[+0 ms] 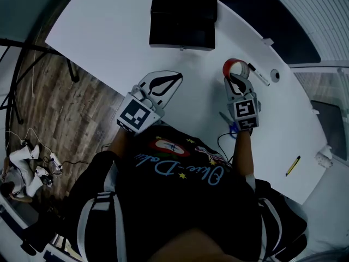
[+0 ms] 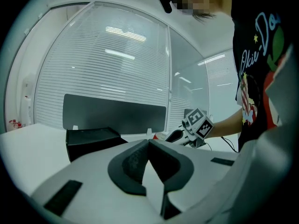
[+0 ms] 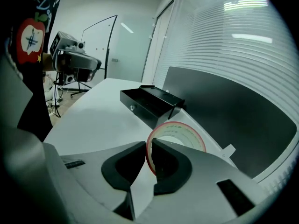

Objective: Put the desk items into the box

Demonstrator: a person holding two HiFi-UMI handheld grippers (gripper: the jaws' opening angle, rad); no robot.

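Matt black box (image 1: 182, 16), smooth white table (image 1: 109, 31), wood-grain floor (image 1: 60, 108).

White cables (image 1: 30, 165) lie tangled on the wood floor (image 1: 82, 119), left of the white table (image 1: 109, 31).

You hold the red-edged roll of tape (image 3: 182, 130) upright on its edge, its wall pinched between the jaws of your right gripper (image 3: 148, 155). The flat black box (image 1: 182, 18) lies far back on the white table (image 1: 109, 31) and appears open. A black-and-white marker (image 1: 258, 74) lies just right of the tape, and a yellow pencil (image 1: 293, 166) lies well apart, near the table's right edge.
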